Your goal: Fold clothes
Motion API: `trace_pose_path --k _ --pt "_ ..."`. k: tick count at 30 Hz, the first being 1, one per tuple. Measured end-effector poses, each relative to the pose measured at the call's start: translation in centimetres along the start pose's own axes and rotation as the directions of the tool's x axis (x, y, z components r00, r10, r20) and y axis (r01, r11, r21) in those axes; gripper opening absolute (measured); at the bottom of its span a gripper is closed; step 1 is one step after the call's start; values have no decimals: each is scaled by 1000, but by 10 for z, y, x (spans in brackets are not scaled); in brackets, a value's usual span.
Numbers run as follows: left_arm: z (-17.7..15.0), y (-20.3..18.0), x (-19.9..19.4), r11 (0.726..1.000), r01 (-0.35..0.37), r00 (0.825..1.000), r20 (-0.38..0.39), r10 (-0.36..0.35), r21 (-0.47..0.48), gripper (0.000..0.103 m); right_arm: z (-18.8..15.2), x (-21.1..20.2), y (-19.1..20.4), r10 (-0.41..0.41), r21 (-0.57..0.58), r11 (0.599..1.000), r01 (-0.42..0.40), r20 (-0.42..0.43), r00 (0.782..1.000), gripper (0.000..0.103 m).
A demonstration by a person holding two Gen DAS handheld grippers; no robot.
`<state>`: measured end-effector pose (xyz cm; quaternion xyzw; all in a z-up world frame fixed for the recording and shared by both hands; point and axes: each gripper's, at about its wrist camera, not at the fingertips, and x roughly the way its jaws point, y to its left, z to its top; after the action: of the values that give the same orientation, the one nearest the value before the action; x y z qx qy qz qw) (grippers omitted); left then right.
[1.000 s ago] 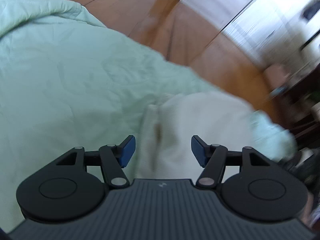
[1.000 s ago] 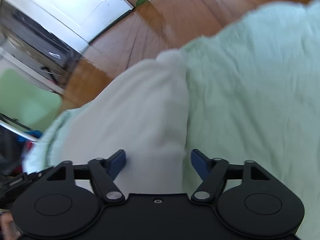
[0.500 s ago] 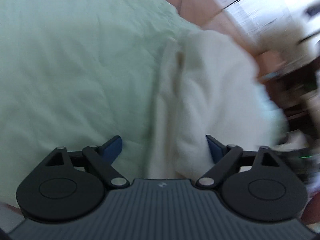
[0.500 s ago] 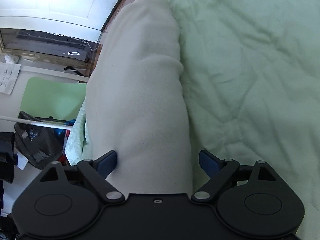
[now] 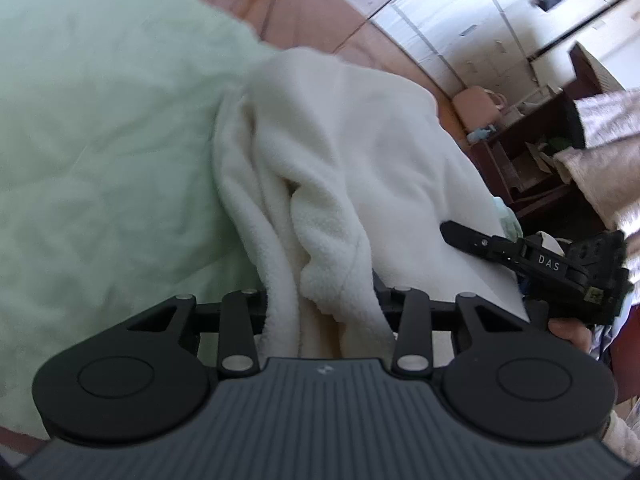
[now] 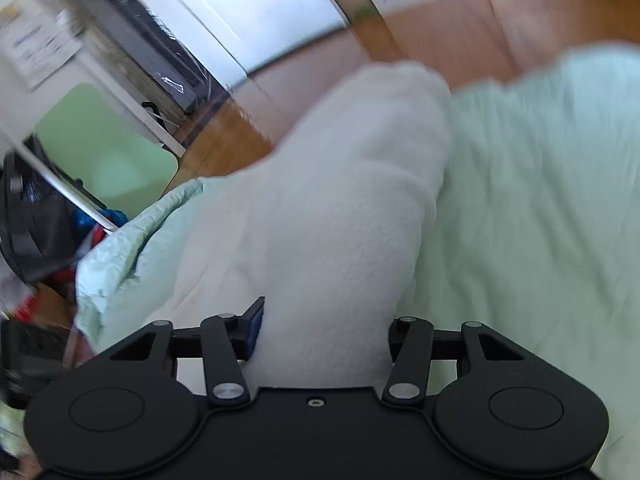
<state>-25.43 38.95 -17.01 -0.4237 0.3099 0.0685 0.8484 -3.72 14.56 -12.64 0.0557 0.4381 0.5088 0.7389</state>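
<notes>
Mint-green quilt (image 5: 100, 140) covers the bed, and on it, near the edge above the wooden floor (image 6: 500, 20), lies the white fleece garment (image 5: 360, 140), bunched into a long roll. Both tools are closing on it. The left tool (image 5: 324, 300) has a thick fold of fleece between its jaws, the pads buried in the pile. The right tool (image 6: 324, 332) straddles the other end (image 6: 340, 240), one blue pad showing against the fleece, the other hidden; whether that one presses yet I cannot tell. The likeliest trouble is a bite on only the outer layers, so the inner ones sag out when lifted. Pinching quilt along with fleece would drag the bedding, and the garment could slide off onto the floor.
</notes>
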Motion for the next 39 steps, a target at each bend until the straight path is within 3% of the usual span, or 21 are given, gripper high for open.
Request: trace_pose_path --k 4,6,8,9,10,12,13,14,15,17,19,25,30,33,37,39 --pt "5 -10 0 1000 15 1000 28 -15 -6 38 9 -20 4 -39 -44 998 42 80 996 57" --pt "4 9 14 997 -23 999 -36 20 -73 40 6 -18 -6 -68 -30 997 70 52 996 62" --pt "0 20 30 991 -71 993 -99 59 -114 47 3 -4 -23 -128 26 991 130 -56 990 75" --pt "-2 23 32 990 -54 995 -88 43 -127 50 1 7 -31 -158 54 985 165 -120 980 80" --pt "-4 25 33 989 -22 997 -74 11 -144 51 -1 14 -43 -140 117 980 159 -157 978 90" --pt "-4 25 34 989 -17 998 -62 8 -148 51 -5 22 -74 -29 299 951 81 -175 984 93" --pt "-3 25 35 990 -27 998 -60 19 -138 45 -7 27 -89 27 388 921 44 -176 984 92" --pt "0 24 34 992 -29 998 -56 22 -122 39 -10 30 -101 77 461 887 1 -151 986 80" --pt "3 19 32 995 -32 998 -57 26 -97 38 -10 30 -100 91 470 882 -30 -109 990 76" --pt "6 7 27 998 -49 998 -51 46 -47 35 -4 25 -78 68 358 933 -45 -53 996 65" --pt "13 4 16 997 -71 997 -31 70 -17 35 5 17 -44 35 161 987 -28 -42 998 60" --pt "37 7 -54 997 -77 990 119 78 -14 35 33 5 35 127 -45 991 -125 49 991 56" --pt "59 7 -125 974 -226 941 261 215 11 35 57 34 102 248 -167 959 -231 92 964 56" --pt "72 29 -162 955 -289 901 319 293 -64 35 65 67 137 326 -181 933 -311 64 943 56" --pt "86 64 -188 921 -354 862 326 389 -163 35 60 108 176 365 -208 910 -359 -10 931 56" --pt "90 77 -193 895 -413 833 327 446 -168 35 54 127 192 370 -202 909 -365 -16 929 56"
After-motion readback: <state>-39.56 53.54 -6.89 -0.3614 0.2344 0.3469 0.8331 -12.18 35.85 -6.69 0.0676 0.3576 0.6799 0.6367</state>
